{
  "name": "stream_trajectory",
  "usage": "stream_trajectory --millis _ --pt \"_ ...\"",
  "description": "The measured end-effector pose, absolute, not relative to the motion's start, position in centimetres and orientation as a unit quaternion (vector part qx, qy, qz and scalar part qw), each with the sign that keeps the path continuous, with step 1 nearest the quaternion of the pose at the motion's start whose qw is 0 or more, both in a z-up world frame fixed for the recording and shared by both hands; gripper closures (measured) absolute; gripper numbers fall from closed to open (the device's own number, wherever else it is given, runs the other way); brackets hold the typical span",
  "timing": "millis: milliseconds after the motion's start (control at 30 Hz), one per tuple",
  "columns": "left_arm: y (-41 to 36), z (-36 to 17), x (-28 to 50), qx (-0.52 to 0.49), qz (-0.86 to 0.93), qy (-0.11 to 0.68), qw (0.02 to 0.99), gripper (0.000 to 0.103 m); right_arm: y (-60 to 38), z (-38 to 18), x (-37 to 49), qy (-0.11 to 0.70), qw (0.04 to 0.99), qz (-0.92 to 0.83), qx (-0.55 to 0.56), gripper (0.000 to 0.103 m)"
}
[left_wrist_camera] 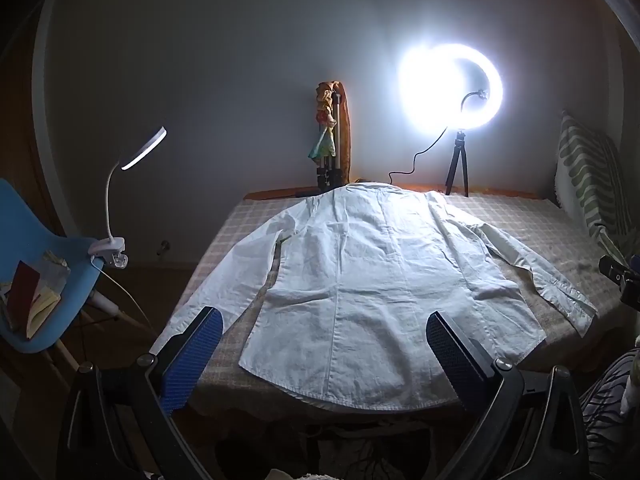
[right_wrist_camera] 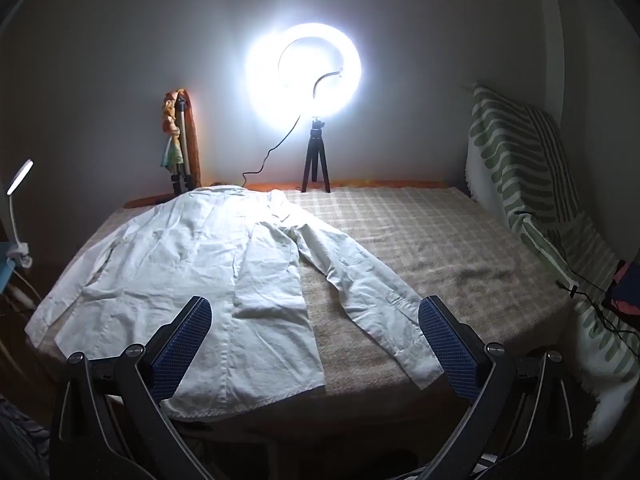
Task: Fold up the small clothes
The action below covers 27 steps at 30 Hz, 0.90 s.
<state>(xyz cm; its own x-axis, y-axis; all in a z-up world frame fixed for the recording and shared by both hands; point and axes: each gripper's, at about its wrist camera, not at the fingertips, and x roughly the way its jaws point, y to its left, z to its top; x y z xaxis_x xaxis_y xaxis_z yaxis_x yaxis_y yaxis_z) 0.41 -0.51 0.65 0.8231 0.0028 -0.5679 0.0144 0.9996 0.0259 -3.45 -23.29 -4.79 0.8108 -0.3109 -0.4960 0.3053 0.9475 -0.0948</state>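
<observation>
- One white shirt (left_wrist_camera: 360,272), wrinkled woven cloth, lies flat and back-up on the checked tabletop (right_wrist_camera: 420,232), collar at 12 o'clock, both sleeves spread.
- One glowing ring light (right_wrist_camera: 304,76) on a black tripod at 12 o'clock.
- Left hand-held gripper (left_wrist_camera: 324,344) and right hand-held gripper (right_wrist_camera: 314,332): each tilted downward, blue textured pads spread wide, holding nothing.
</observation>
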Motion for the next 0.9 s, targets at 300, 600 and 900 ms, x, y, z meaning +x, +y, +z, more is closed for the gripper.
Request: stream_trajectory --millis 300,600,900 --pt "-0.64 0.54 0.55 0.013 -0.008 0.301 0.954 0.000 -23.31 -4.56 -3.44 0.260 0.952 -0.160 -0.003 0.000" --pt "-0.48 0.49 0.91 0.007 -0.014 0.301 0.954 0.000 -23.37 -4.63 -3.46 0.260 0.953 -0.158 0.000 0.000" --pt "-0.72 0.57 0.59 0.007 -0.016 0.297 0.955 0.000 -23.04 -4.60 -3.29 0.259 0.953 -0.157 0.001 0.000"
